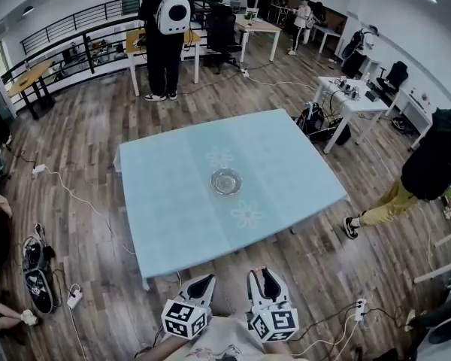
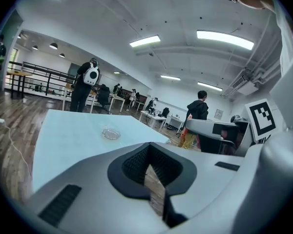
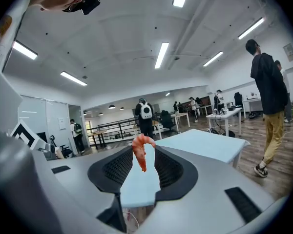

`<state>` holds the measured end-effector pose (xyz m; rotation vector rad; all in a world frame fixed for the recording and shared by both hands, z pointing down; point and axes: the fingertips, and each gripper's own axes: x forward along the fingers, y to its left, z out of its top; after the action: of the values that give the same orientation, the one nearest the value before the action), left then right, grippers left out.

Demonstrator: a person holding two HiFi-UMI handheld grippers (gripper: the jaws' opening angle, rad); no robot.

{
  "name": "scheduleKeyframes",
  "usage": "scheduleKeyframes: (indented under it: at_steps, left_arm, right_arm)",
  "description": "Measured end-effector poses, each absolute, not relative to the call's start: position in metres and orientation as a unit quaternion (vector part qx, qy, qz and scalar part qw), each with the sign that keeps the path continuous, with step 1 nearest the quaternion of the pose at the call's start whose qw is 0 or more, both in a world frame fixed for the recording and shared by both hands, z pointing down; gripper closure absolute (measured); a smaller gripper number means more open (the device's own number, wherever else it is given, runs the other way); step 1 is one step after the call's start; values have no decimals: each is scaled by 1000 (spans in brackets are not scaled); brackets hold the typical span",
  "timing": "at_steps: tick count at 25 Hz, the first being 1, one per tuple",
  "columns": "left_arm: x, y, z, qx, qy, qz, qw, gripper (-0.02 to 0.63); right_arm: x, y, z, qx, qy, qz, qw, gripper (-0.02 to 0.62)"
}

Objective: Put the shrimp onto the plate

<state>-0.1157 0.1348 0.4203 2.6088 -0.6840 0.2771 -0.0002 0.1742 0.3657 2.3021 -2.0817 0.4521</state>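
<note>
Jaws of the left gripper (image 2: 149,149) stand nearly together, empty. Ahead, the glass plate (image 1: 225,180) sits mid-table (image 1: 165,201). The right gripper (image 3: 139,147) pinches the shrimp (image 3: 141,156) by its curled back; it is probably light, soft and slippery, so a gentle mid-body hold suits it.

The bench (image 1: 173,194) fills the middle of the head view, wide and flat. The small plate (image 1: 226,180) sits near its middle, with open top on every side of it. The left gripper (image 1: 207,280) and right gripper (image 1: 264,275) are at the bottom of the frame, short of the near edge, with a strip of wood floor (image 1: 316,269) in between. The shrimp (image 3: 142,152) fills the gap of the right jaws. A person with a white backpack (image 1: 165,43) stands past the far edge at the top, well apart. A person in yellow trousers (image 1: 425,171) stands at the right, near the bench corner. A white desk (image 1: 351,100) is upper right, shoes (image 1: 36,273) lower left
</note>
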Motion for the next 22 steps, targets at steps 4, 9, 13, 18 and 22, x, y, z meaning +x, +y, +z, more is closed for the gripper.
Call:
scheduleKeyframes:
  at_steps: [4,9,13,18,22]
  left_arm:
    - [-110,114,419,939,-250,96,214,598]
    - [-93,84,425,932,-271,101,217,598]
    - [-68,52,433,926,-292,108,216,598]
    - [-19,-8,431,923,-299,130,205,598]
    - [28,-38,421,919,-316,133,196,598]
  right_arm:
    - [2,156,375,730,-664,163,1,439]
    - [22,120,389,713,-681,168,8,440]
    - [57,81,399,703,-689,176,4,439]
    - [93,18,396,665,-730,161,2,440]
    - [134,-21,394,637,-755,156,13,439]
